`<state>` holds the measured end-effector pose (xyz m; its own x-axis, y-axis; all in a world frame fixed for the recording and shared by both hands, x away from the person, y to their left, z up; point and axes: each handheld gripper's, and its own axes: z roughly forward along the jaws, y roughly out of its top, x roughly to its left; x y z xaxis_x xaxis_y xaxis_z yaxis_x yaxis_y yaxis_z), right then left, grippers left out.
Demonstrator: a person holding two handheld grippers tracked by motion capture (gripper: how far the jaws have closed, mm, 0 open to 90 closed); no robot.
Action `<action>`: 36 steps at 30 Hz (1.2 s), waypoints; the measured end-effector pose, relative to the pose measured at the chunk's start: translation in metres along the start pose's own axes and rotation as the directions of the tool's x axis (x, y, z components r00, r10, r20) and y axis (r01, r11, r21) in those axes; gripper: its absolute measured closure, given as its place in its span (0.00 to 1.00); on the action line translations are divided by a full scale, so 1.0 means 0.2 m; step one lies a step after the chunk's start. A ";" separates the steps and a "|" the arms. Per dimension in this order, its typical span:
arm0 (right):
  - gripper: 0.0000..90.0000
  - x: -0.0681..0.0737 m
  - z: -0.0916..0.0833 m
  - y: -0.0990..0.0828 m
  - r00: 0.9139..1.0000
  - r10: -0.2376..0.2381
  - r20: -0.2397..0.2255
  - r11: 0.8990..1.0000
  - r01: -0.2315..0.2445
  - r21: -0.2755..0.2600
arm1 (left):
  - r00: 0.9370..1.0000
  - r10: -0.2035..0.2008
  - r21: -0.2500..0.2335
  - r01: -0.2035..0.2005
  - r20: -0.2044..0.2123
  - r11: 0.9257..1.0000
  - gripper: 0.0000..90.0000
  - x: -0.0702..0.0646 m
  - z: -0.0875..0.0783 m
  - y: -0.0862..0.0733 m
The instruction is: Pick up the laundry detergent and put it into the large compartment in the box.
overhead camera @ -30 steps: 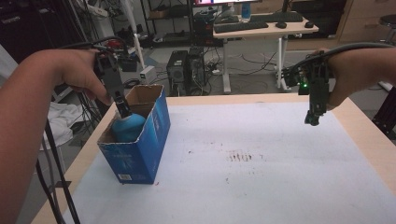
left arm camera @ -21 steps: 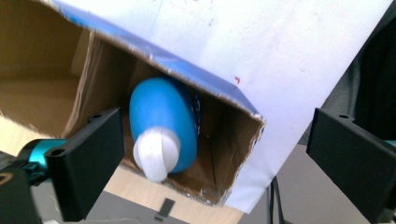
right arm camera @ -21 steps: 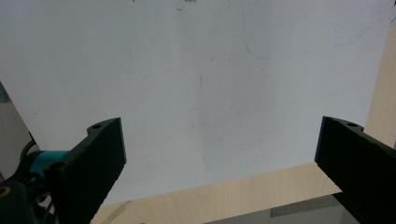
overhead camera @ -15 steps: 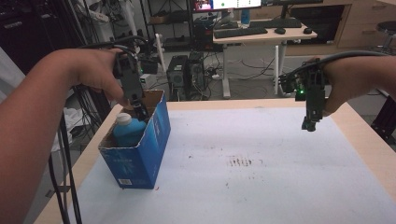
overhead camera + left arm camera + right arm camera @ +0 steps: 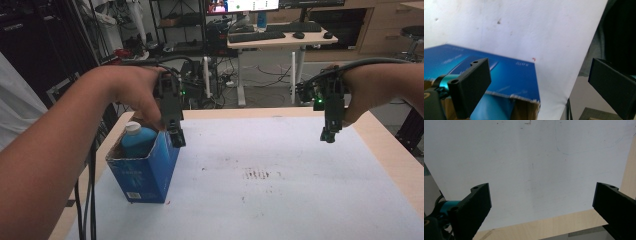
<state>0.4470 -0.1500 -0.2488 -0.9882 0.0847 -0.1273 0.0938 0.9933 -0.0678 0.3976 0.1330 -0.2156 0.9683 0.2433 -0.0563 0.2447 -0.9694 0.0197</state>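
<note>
An open blue carton [image 5: 145, 167] stands at the table's left side. Inside it, a blue bottle [image 5: 138, 139] with a white cap stands upright. My left gripper [image 5: 177, 138] hangs just over the carton's right rim, open and holding nothing. In the left gripper view its wide-apart jaws frame the carton's blue side [image 5: 506, 75] and torn top edge. My right gripper [image 5: 328, 134] hovers over the table's right side, pointing down. It is open in the right gripper view, with bare white table cover [image 5: 536, 170] between its jaws.
A white cover [image 5: 280, 190] lies over the wooden table, with a few dark smudges [image 5: 257, 174] near the middle. Wooden edge strips [image 5: 395, 160] show at the right and far sides. Behind the table are a desk [image 5: 280, 40], cables and shelving.
My left gripper has let go of the bottle, risen out of the carton and shifted right to its rim. The bottle stays in the carton. My right gripper has barely moved.
</note>
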 end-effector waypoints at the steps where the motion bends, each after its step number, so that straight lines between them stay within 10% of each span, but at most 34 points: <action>1: 0.01 0.00 0.00 0.00 1.000 0.004 0.000 1.000 -0.004 0.001 | 1.000 0.012 0.002 -0.012 0.003 1.000 0.05 -0.01 0.01 0.01; 36: 0.01 -0.02 -0.01 -0.04 1.000 0.011 -0.004 1.000 -0.011 -0.011 | 0.995 0.078 0.036 -0.081 0.063 0.996 0.05 0.05 0.23 0.17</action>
<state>0.4500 -0.1573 -0.2453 -0.9876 0.0956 -0.1245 0.1031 0.9931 -0.0553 0.4137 0.1005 -0.2619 0.9794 0.1641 -0.1174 0.1638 -0.9864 -0.0117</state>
